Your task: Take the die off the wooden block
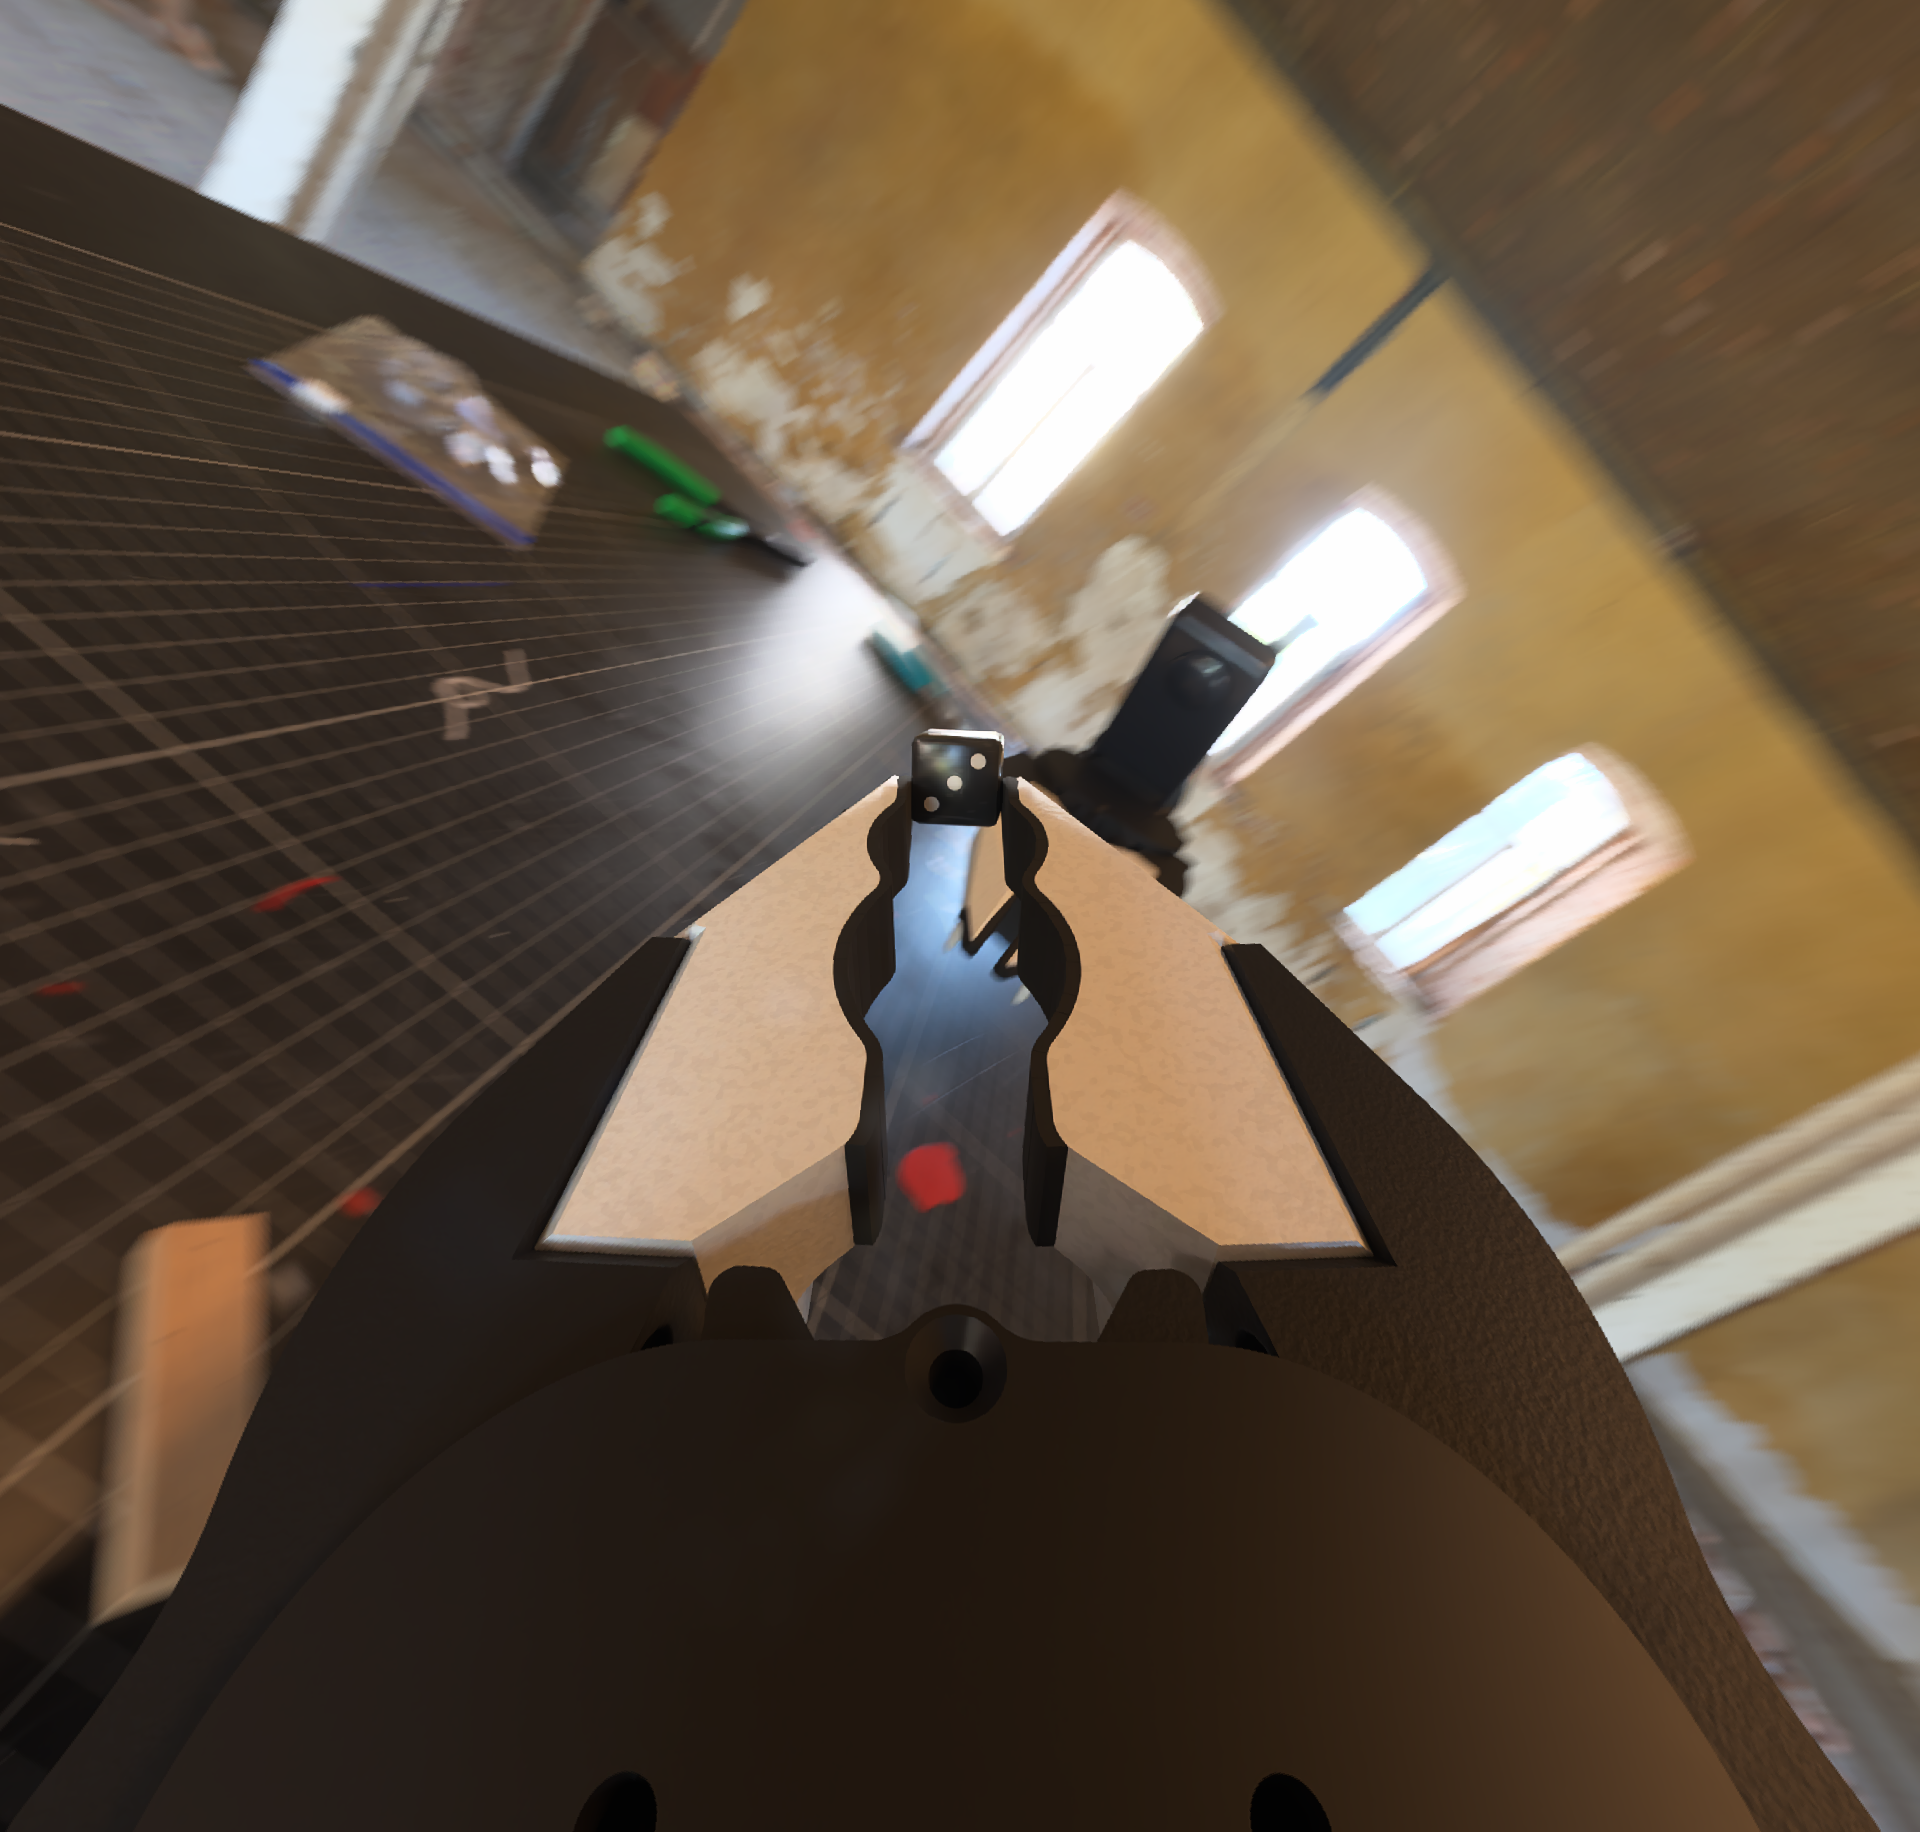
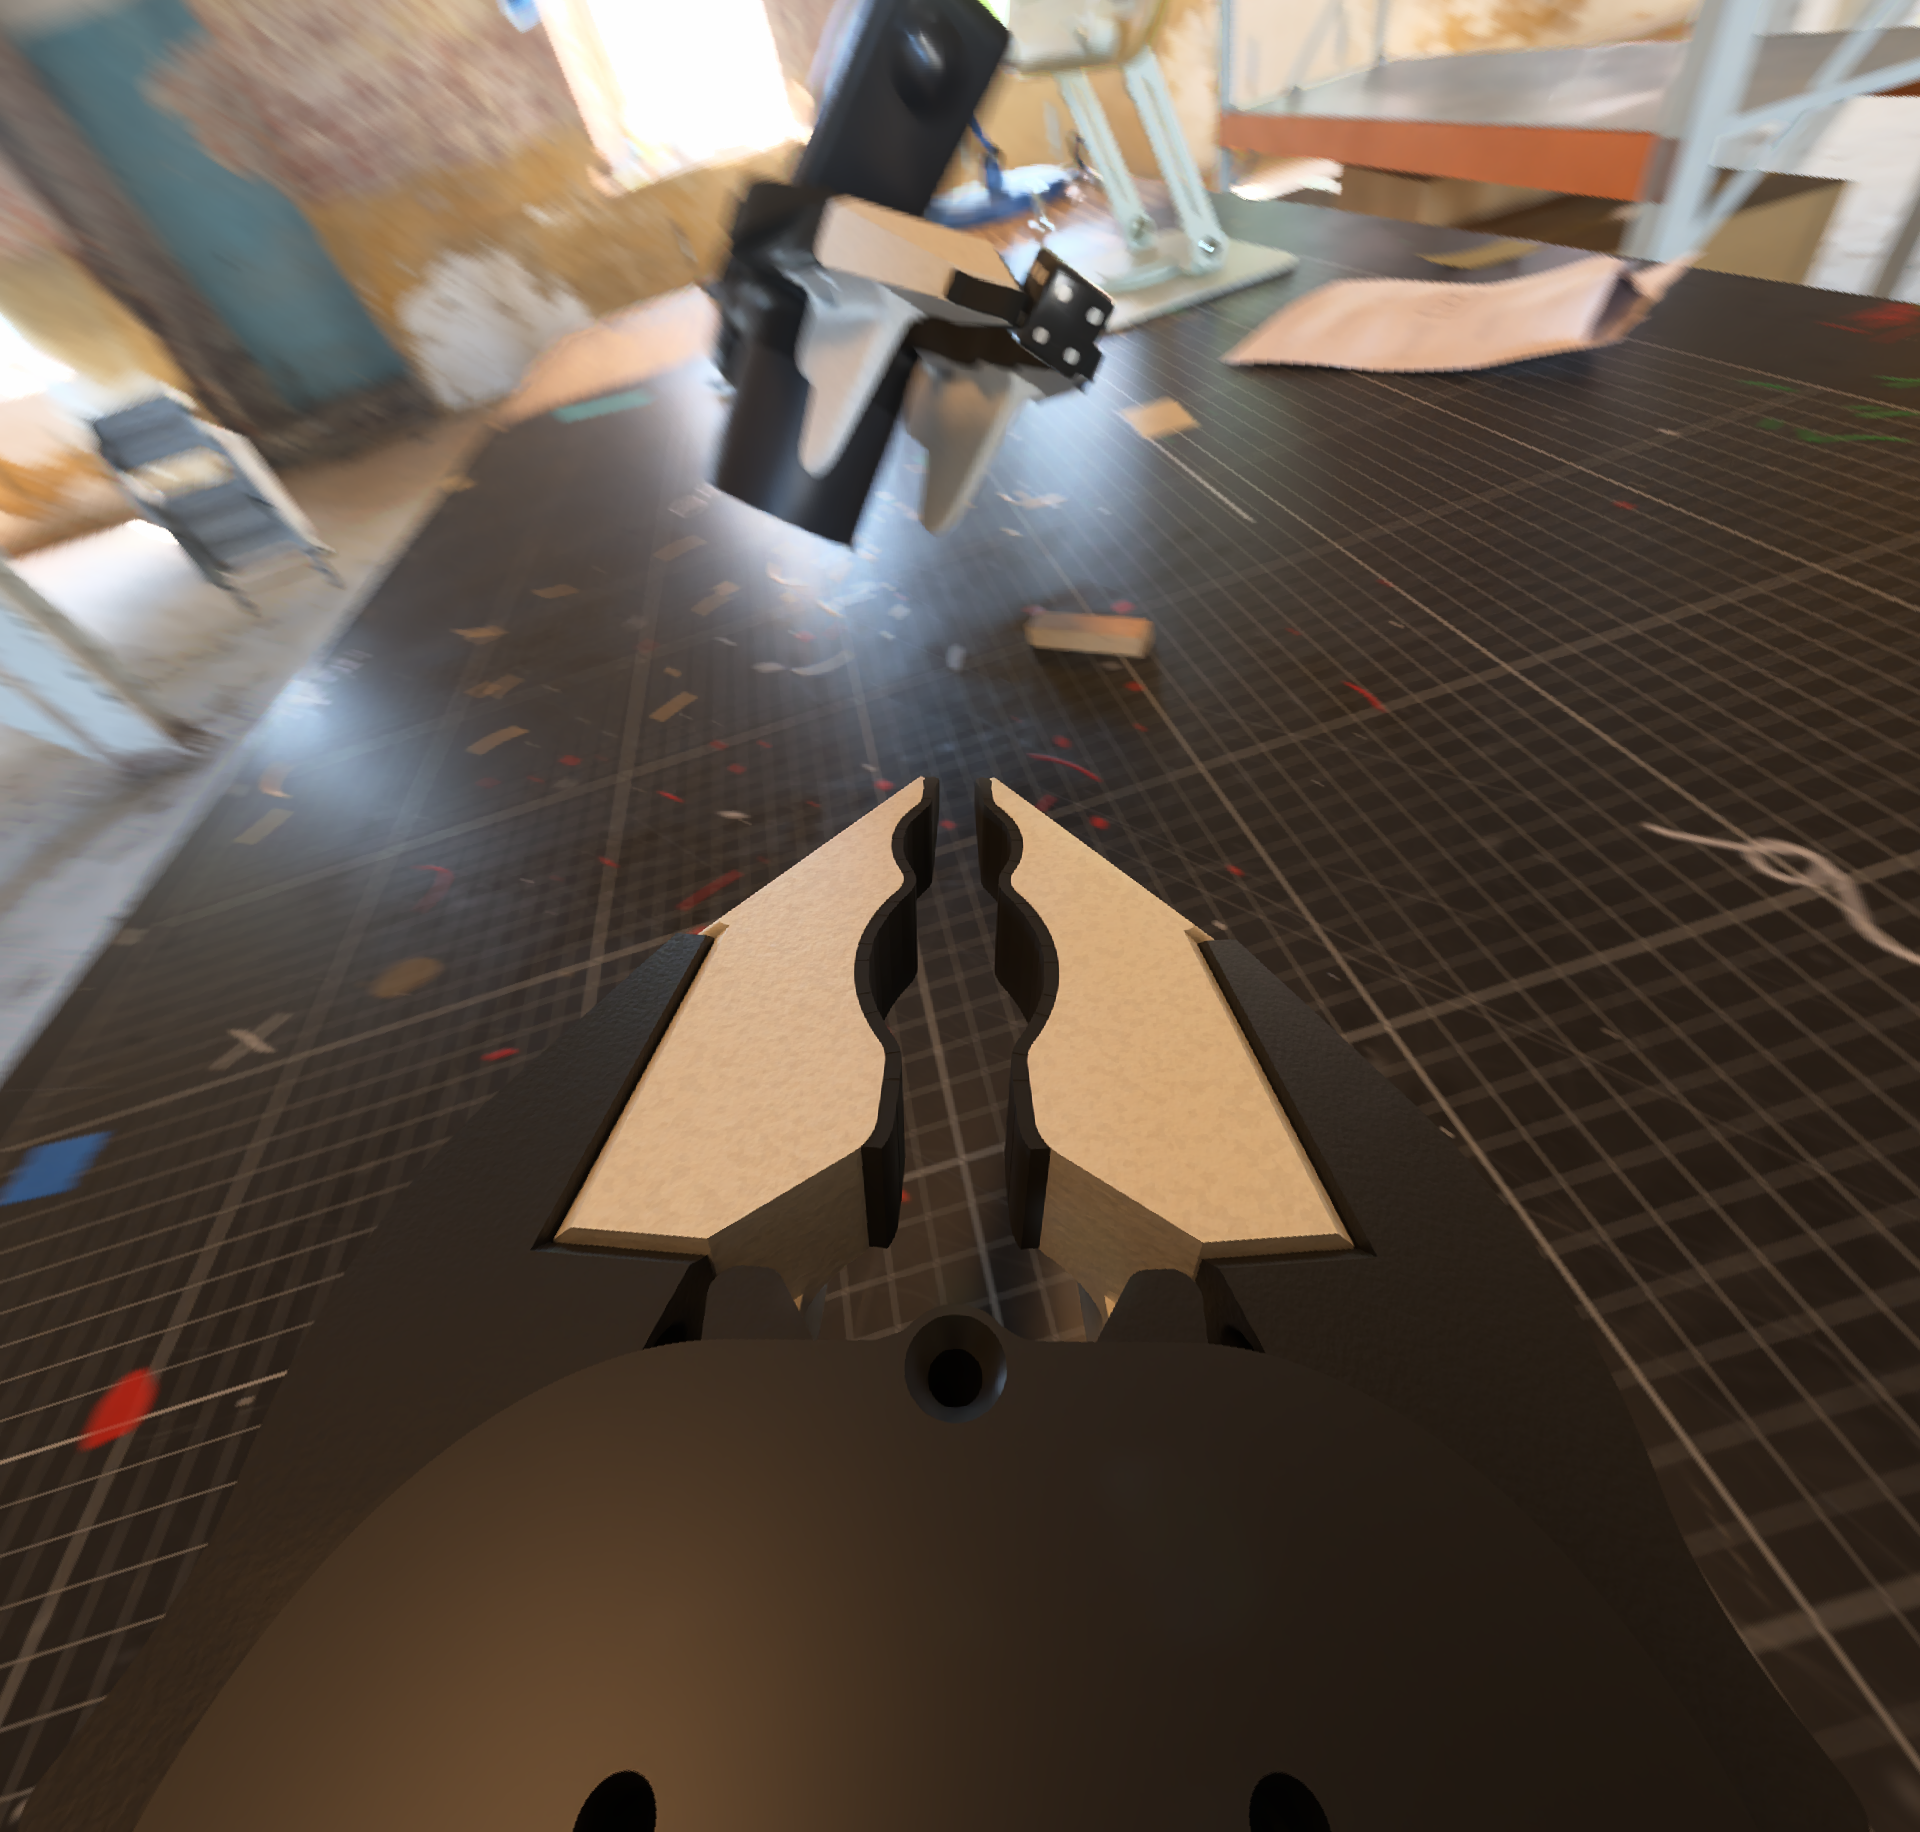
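My left gripper [image 1: 957,795] is shut on a black die with white pips [image 1: 956,777], which it pinches at its fingertips. In the right wrist view the left gripper [image 2: 1039,343] holds the die [image 2: 1070,312] high in the air above the dark cutting mat [image 2: 1455,743]. The wooden block [image 2: 1089,632] lies flat on the mat below it, with nothing on it. It also shows at the lower left of the left wrist view [image 1: 187,1387]. My right gripper [image 2: 957,795] is shut and empty, low over the mat in front of the block.
A clear plastic bag [image 1: 416,421] and a green-handled tool [image 1: 675,494] lie far off on the mat. A tan paper bag [image 2: 1455,312] and a white stand [image 2: 1143,172] are at the far edge. Small paper scraps and red bits [image 2: 727,743] litter the mat.
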You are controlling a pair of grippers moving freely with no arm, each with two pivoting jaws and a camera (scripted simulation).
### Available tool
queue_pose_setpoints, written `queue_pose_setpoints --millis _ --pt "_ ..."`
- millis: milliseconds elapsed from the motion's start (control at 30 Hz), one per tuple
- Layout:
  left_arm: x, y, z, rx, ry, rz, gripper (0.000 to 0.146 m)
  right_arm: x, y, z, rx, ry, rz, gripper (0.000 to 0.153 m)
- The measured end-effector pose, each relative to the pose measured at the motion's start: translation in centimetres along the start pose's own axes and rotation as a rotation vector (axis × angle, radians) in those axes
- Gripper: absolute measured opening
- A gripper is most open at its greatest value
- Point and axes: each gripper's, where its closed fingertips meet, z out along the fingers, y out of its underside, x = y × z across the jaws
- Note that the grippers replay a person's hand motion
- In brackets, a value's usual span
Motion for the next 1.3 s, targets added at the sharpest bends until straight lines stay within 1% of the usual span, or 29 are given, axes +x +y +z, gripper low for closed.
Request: queue_pose_setpoints --millis 100,200,333,400,467,600,667,900,1133,1233,1300 --pt "1.6 0.0 0.7 0.105 0.176 -0.107 0.017 -1.9 -1.2 -0.1 0.091 -0.153 0.066 0.007" --pt "3.6 -0.2 1.5 0.159 0.323 -0.167 0.017 -3.0 -2.3 -0.3 0.177 -0.249 0.122 0.006" --pt "6.2 -0.1 2.3 0.168 0.507 -0.204 0.017 -3.1 -2.6 -0.3 0.205 -0.286 0.197 0.006" --pt "7.0 0.2 2.7 0.157 0.568 -0.203 0.017 -3.4 -2.8 -0.5 0.222 -0.331 0.232 0.006" --pt "7.5 0.5 3.0 0.154 0.603 -0.192 0.017 -3.9 -3.4 -0.9 0.269 -0.395 0.268 0.006" --pt "8.9 0.7 3.0 0.182 0.725 -0.219 0.017 -4.8 -4.6 -1.7 0.372 -0.493 0.286 0.006" --pt "9.4 0.8 3.1 0.196 0.758 -0.218 0.017 -5.4 -5.1 -1.9 0.407 -0.554 0.304 0.006" --pt "10.6 0.9 3.1 0.231 0.842 -0.236 0.017 -7.0 -6.0 -1.7 0.465 -0.681 0.360 0.006" --pt "10.9 1.3 3.2 0.224 0.854 -0.234 0.017 -8.1 -6.6 -1.8 0.499 -0.762 0.374 0.006" --pt "10.8 1.2 3.2 0.230 0.842 -0.221 0.017 -7.9 -6.5 -1.9 0.498 -0.752 0.378 0.006" --pt "10.6 1.1 3.3 0.225 0.826 -0.215 0.017 -7.8 -6.6 -2.1 0.515 -0.772 0.391 0.006"
